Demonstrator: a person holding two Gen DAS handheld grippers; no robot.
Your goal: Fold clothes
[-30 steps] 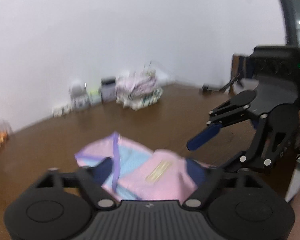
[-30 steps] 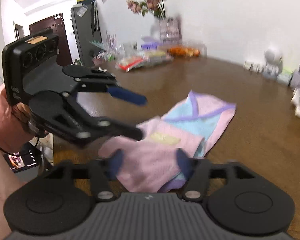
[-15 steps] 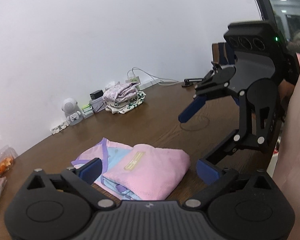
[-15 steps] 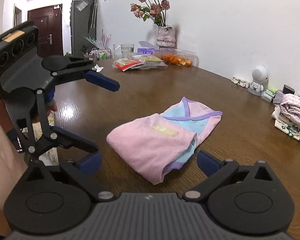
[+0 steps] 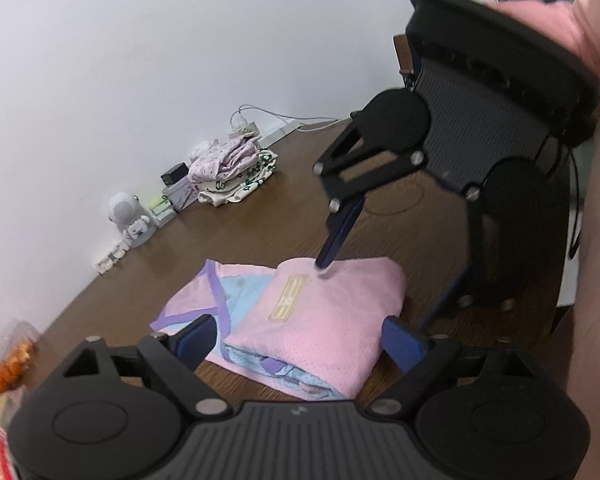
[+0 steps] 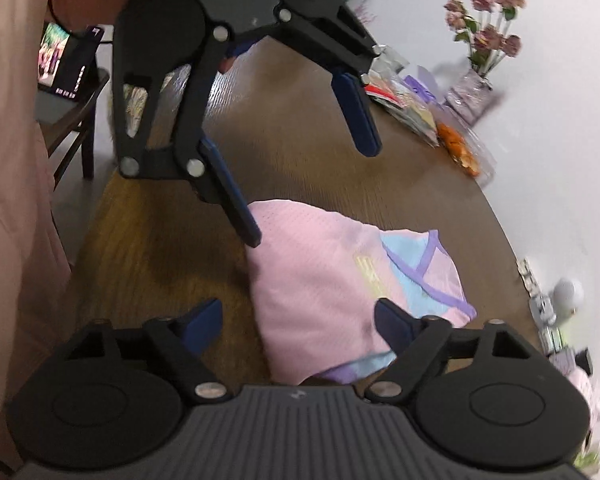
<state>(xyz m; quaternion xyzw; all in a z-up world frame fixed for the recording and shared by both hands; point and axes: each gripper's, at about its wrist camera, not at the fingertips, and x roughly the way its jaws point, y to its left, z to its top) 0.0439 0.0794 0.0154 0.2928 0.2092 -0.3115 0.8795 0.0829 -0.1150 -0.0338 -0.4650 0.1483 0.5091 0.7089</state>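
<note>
Jaws on our left gripper (image 5: pixel 300 340) stand wide and are closing, with the near edge of the folded pink garment (image 5: pixel 324 320) between the pads; we cannot see either pad pressing on it. In the right wrist view this same left gripper (image 6: pixel 312 188) hangs over the brown table (image 6: pixel 292 152), one blue fingertip (image 6: pixel 244 216) touching or nearly touching the garment's far edge, the other raised clear. Our right gripper (image 6: pixel 300 320) is also wide and closing, the pink garment (image 6: pixel 328 288) just ahead and partly between its pads, with no grip that we can make out. From the left wrist camera, one finger of the right gripper (image 5: pixel 384 288) points down onto the top of the cloth.

Only the left view shows, well beyond the gripper against the wall, one stack of folded clothes (image 5: pixel 232 172), one white toy figure (image 5: pixel 130 220) and a power strip with cable (image 5: pixel 246 124). Only the right view gives us one vase of flowers (image 6: pixel 480 68), snack packets (image 6: pixel 404 104) and a chair (image 6: pixel 76 120) at the far left. We count two grippers and one garment under work.
</note>
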